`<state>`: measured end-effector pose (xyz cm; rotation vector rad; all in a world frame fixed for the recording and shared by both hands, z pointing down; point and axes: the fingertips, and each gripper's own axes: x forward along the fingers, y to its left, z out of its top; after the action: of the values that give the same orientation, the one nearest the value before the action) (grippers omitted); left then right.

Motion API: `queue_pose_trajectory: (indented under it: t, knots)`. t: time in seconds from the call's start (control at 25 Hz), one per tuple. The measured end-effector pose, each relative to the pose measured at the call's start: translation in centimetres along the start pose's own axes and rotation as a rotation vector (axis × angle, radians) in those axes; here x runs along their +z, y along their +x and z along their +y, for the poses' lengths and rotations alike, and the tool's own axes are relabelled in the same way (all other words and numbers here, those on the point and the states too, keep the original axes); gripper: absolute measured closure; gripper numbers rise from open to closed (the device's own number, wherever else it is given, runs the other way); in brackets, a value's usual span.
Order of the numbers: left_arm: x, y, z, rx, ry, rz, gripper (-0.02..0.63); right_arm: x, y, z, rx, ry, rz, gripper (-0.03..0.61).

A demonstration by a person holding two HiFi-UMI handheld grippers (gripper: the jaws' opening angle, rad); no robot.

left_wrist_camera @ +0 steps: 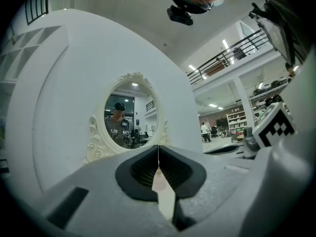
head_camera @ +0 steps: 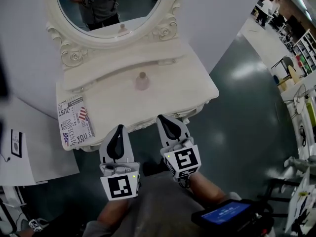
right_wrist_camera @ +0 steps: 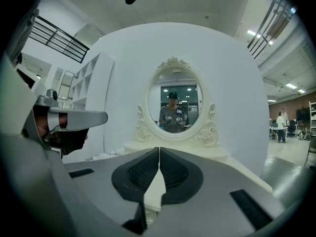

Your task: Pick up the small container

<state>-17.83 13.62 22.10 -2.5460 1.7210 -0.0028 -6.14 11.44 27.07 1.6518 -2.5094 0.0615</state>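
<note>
A small pale pink container (head_camera: 142,81) with a knobbed lid stands upright near the middle of the cream dressing table (head_camera: 187,83). Through the left gripper view a sliver of the container (left_wrist_camera: 159,182) shows behind the closed jaws. My left gripper (head_camera: 117,136) and right gripper (head_camera: 165,122) hover side by side just off the table's front edge, well short of the container. Both are shut with nothing between the pads, which meet tip to tip in each gripper view.
An oval mirror (head_camera: 111,9) in an ornate frame rises at the table's back and reflects the person holding the grippers. A printed paper (head_camera: 74,120) lies at the table's left end. White walls flank the table; dark floor spreads to the right.
</note>
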Motion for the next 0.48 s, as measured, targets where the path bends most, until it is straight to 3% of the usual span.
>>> queue_pose_trajectory:
  t: [0.48]
  knots:
    - [-1.1,3.2,-0.3,-0.012,0.005,0.017,0.597,-0.9,1.9,-2.1,-0.007,0.016,0.003,0.565]
